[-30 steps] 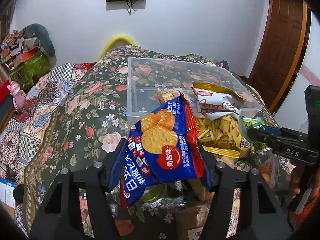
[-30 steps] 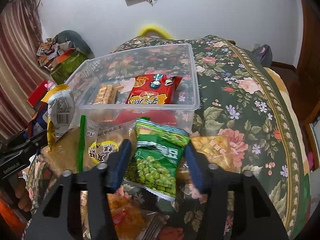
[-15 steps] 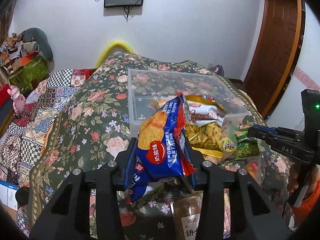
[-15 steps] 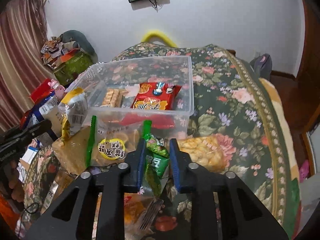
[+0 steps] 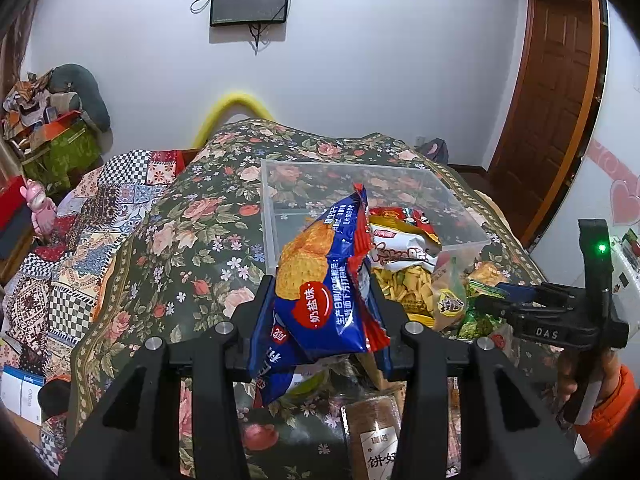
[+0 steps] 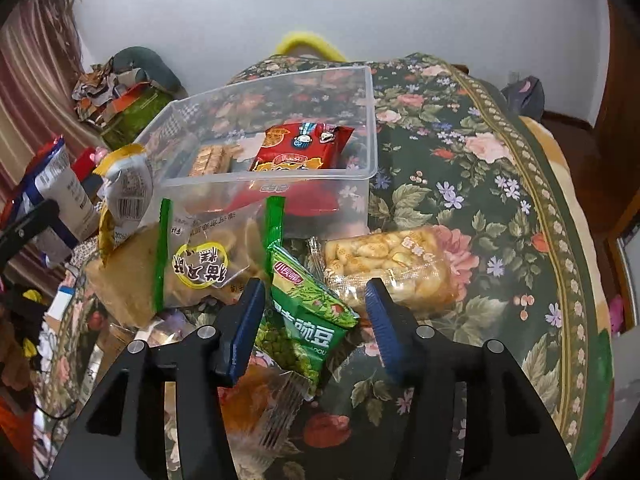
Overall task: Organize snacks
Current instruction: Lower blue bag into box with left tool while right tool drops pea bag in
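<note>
Right gripper (image 6: pixel 314 316) fingers reopened round green pea pkt (image 6: pixel 308 320), left gripper (image 5: pixel 322 320) clamps blue cracker bag (image 5: pixel 320 292), floral bedspread (image 6: pixel 480 184), white wall.

A blue-and-red cracker bag (image 5: pixel 320 300), a green pea packet (image 6: pixel 304 328), a dark green rose-patterned cloth (image 6: pixel 500 184).

Our left gripper (image 5: pixel 324 312) is clamped tight, while our right gripper (image 6: pixel 314 308) has just been opening its jaws.
</note>
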Motion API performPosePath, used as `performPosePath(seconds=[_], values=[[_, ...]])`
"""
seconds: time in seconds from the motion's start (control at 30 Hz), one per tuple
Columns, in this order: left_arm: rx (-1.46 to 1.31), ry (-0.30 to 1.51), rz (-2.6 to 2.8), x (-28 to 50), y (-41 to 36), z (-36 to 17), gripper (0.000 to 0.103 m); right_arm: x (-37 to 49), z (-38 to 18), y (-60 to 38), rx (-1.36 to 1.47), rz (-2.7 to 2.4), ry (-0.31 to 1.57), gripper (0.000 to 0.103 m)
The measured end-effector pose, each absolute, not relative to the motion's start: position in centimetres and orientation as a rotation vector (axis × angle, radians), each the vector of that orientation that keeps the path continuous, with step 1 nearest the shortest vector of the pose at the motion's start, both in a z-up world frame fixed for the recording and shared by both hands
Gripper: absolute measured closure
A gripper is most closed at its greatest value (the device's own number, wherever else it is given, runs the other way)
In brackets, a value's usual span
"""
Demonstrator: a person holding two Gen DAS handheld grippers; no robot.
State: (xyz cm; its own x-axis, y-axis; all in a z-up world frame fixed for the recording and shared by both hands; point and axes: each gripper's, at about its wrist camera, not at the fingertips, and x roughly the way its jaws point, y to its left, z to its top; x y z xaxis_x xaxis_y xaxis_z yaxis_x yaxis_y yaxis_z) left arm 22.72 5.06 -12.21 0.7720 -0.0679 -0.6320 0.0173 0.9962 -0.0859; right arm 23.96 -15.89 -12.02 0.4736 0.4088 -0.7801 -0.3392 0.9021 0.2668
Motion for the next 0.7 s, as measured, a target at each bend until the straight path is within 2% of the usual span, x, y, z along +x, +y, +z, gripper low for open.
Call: performPosePath(seconds=[0.33, 0.47, 0.53, 0.7], values=[[-0.069, 0.66, -0.034, 23.5, 5.2, -11.0, 0.061, 22.6, -12.5, -14.1, -0.065, 0.454, 0.969, 0.051], [-0.063, 0.658, -0.034, 23.7, 5.2, -10.7, 0.061, 22.7, -13.1, -15.0, 0.015, 0.478, 0.996, 0.061], [-0.058, 0.655, -0.033, 23.7, 5.1, -10.6, 0.061, 22.7, -13.0, -15.6, 0.05, 0.483, 0.991, 0.068], [-0.065, 0.636, -0.03, 24.2, 5.3, -9.8, 0.061, 22.9, -12.1, -16.2, 0.071, 0.479, 0.976, 0.078]])
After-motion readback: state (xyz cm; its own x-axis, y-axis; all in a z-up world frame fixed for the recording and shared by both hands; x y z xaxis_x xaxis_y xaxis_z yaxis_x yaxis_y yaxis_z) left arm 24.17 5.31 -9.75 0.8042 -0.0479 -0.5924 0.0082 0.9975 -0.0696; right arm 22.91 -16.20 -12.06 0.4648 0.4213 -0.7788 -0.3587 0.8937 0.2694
